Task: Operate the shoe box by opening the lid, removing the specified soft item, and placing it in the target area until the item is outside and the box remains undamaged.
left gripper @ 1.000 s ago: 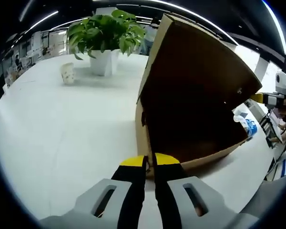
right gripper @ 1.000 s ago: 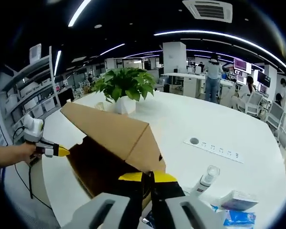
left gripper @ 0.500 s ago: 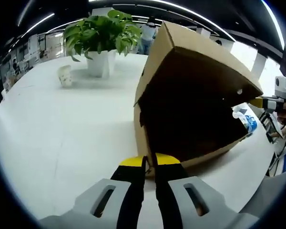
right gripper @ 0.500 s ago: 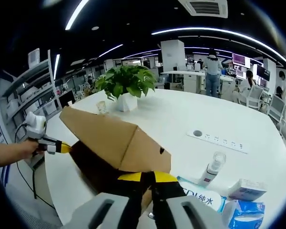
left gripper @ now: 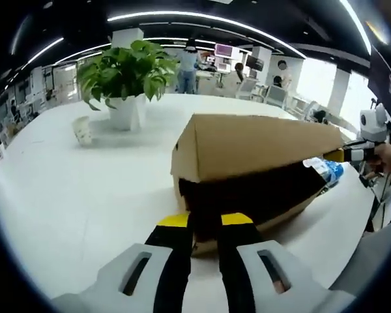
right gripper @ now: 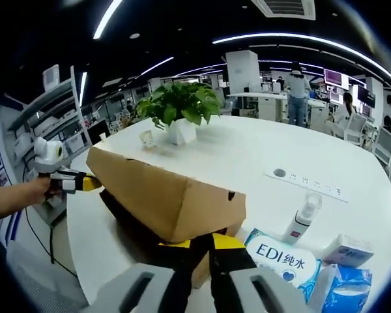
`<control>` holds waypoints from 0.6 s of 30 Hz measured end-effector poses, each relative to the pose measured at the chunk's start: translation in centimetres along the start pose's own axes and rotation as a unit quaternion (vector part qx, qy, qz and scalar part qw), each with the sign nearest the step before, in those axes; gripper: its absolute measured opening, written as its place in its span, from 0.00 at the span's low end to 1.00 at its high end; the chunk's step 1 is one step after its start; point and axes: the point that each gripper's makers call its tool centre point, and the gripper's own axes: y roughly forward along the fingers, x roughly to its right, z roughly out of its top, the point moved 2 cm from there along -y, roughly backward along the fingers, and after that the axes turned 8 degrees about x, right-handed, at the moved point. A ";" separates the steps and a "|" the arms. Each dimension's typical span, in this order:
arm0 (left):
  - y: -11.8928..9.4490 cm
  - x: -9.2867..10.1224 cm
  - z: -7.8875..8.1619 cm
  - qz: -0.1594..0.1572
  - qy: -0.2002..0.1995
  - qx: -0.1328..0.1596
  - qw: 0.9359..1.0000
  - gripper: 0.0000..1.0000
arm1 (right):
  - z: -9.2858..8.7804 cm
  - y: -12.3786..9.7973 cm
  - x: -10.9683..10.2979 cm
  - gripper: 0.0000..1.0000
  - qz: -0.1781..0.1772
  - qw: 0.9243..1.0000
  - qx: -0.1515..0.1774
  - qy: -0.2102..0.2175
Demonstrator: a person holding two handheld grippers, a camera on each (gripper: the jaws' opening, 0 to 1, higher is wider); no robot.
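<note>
The box (left gripper: 247, 173) sits near the table's (left gripper: 72, 195) front edge, its lid (right gripper: 163, 192) partly raised. The left gripper (left gripper: 204, 220) is nearly closed, tips at the box's end wall, gripping nothing visible. The right gripper (right gripper: 197, 243) is likewise nearly closed against the opposite end. A plant (left gripper: 124, 78) stands behind.

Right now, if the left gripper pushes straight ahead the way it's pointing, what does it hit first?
Most likely the shoe box: the left gripper points at the near cardboard wall, just under the partly raised lid. Its tips look already at that wall, though depth is unclear.
</note>
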 end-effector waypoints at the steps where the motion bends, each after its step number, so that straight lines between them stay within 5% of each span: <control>1: -0.1 0.0 0.0 0.000 0.000 0.001 1.000 0.14 | -0.2 -0.1 -0.1 0.07 0.003 1.000 0.000 -0.010; 18: -1.0 -0.2 -0.5 -0.007 0.027 -0.002 1.000 0.22 | -2.6 -0.9 -1.3 0.18 0.018 0.998 -0.009 -0.055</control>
